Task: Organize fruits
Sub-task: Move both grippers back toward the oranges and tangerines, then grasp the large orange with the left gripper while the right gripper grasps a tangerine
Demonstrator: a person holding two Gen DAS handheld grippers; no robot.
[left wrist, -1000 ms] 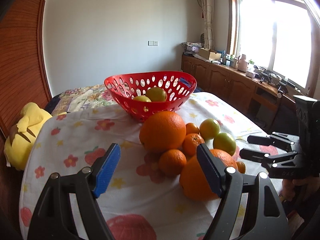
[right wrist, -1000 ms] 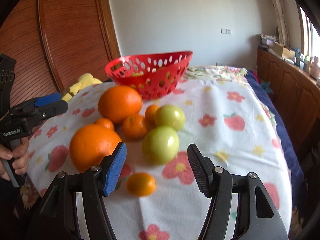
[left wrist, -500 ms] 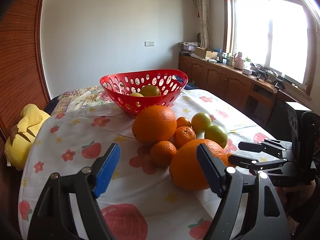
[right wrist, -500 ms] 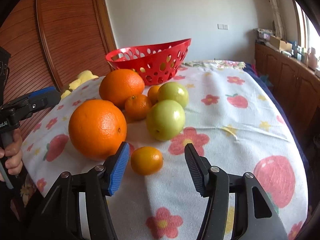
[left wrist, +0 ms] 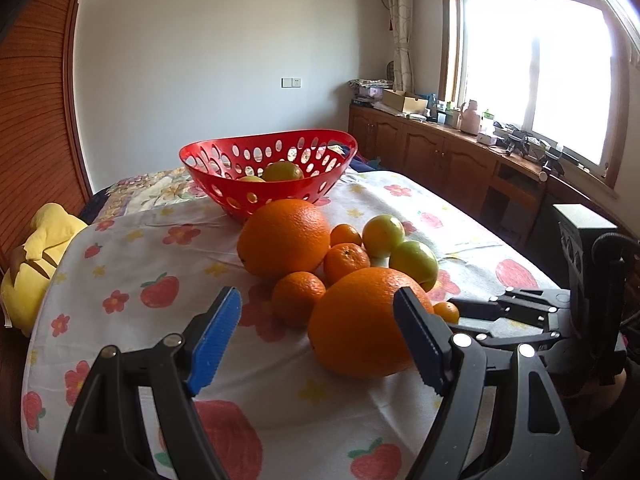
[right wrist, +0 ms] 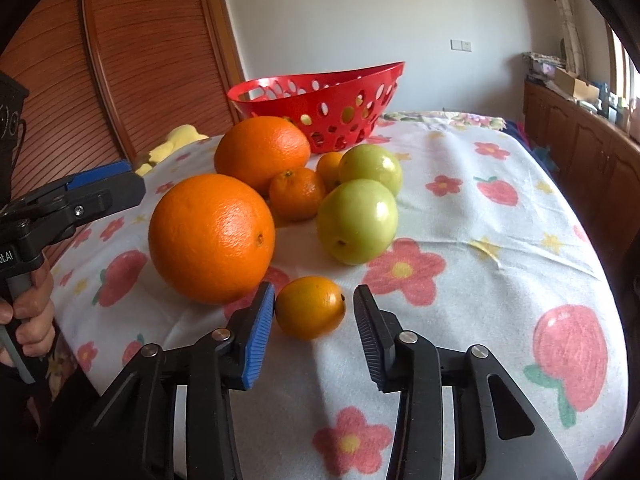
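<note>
A red perforated basket [left wrist: 268,168] stands at the back of the table with yellow-green fruit [left wrist: 282,171] inside; it also shows in the right wrist view [right wrist: 320,104]. In front lie two big oranges [right wrist: 212,238] [right wrist: 262,152], small mandarins [right wrist: 297,194] and two green fruits [right wrist: 357,220] [right wrist: 370,168]. My right gripper [right wrist: 314,312] is open, its jaws on either side of a small mandarin [right wrist: 310,307] on the cloth. My left gripper [left wrist: 318,328] is open and empty, just before the near big orange [left wrist: 360,320].
The table carries a white cloth printed with flowers and strawberries [right wrist: 500,240]. A yellow plush toy [left wrist: 36,252] lies at the left edge. Wooden cabinets [left wrist: 460,160] run under the window on the right, a wooden sliding door [right wrist: 132,52] on the left.
My right gripper moved forward and down, so the small mandarin now sits between its narrowed jaws. My left gripper drew back a little; the fruit has not moved.
</note>
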